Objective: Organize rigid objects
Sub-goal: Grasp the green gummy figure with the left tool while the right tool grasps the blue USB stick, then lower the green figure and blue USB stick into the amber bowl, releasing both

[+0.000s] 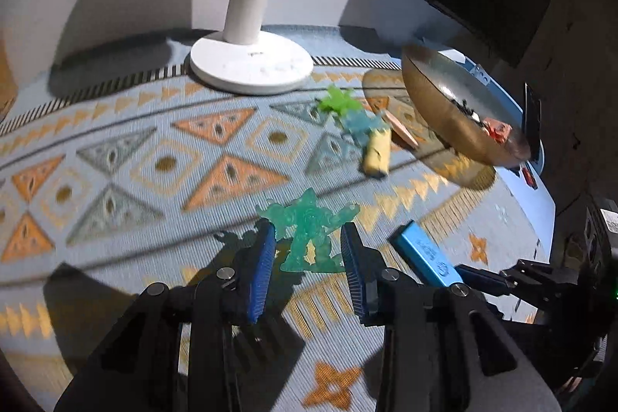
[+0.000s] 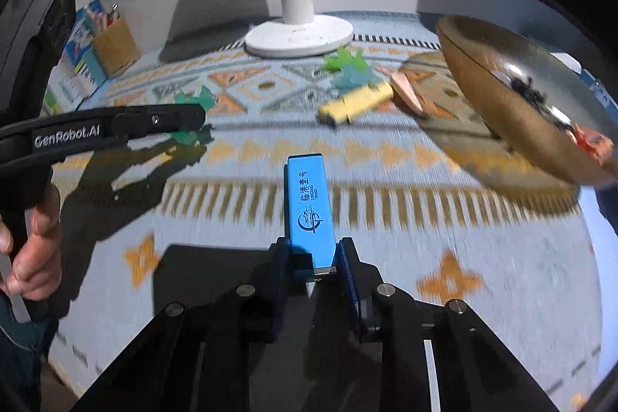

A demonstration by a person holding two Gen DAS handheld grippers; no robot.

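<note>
Left wrist view: left gripper (image 1: 309,250) is clamping a green figure (image 1: 309,230), right gripper (image 2: 309,257) a blue stick (image 2: 309,203); toys (image 1: 347,114) at upper right are waiting beside the bowl (image 1: 436,111).

Glossy metal bowl (image 2: 513,103) – translucent plastic figure (image 1: 309,234), woven patterned cloth (image 1: 154,149)

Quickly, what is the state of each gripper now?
Left gripper: closed on the green toy figure.
Right gripper: closed on the blue rectangular block.
</note>
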